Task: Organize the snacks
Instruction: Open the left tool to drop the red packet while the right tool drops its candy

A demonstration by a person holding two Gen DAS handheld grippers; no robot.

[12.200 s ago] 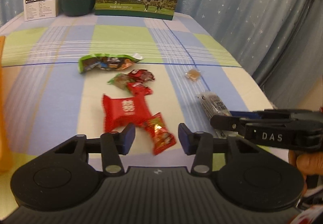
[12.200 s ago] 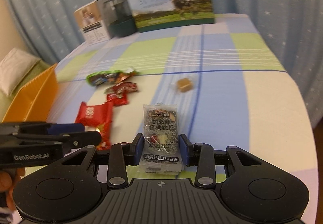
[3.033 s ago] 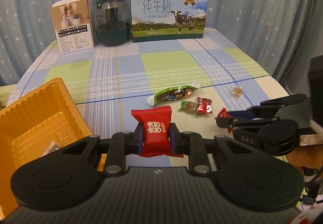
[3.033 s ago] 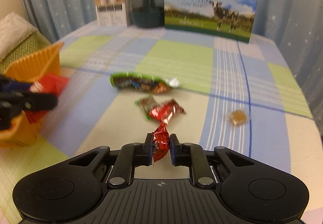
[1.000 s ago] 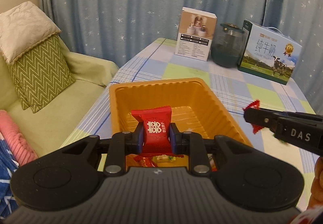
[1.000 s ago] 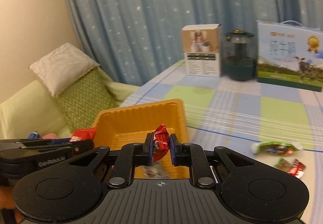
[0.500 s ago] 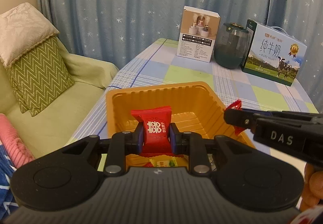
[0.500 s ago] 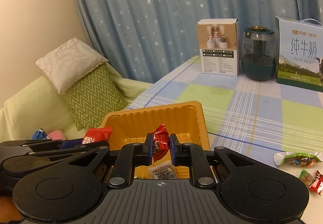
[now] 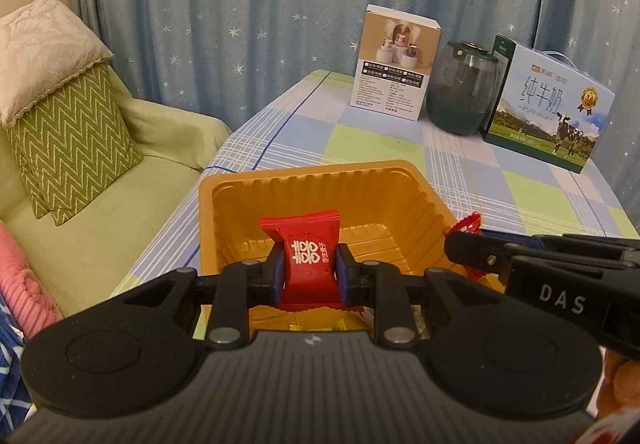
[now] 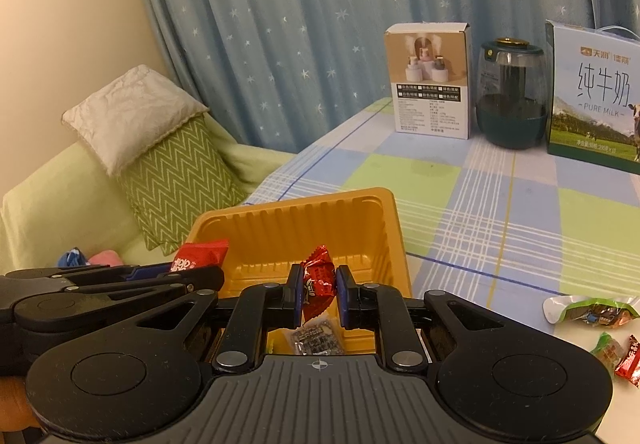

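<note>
**Two wrapped snacks held over the tray: handling notes**

Left wrist view. The left gripper is clenched on a red packet, pads pressing its two side edges at mid-height. The packet stands upright between the fingers, above the open orange tray, which sits at the table's near corner. The packet looks light and puffy: a soft foil pillow that gives under pressure. A grip across the flat body, as here, appears sound; a grip on the crimped end seams would probably slip. The right gripper enters from the right over the tray rim, with red foil showing at its tip.

Right wrist view. The right gripper is closed tight on a small red candy, held by its crinkled wrapper near the middle. The candy hangs above the tray; a dark snack packet already lies on the tray floor below. The foil likely slides easily and creases, so the bulge at the centre is the better hold. The left gripper lies alongside at left with its packet. Loose snacks lie on the table at right, well apart from the tray.
</note>
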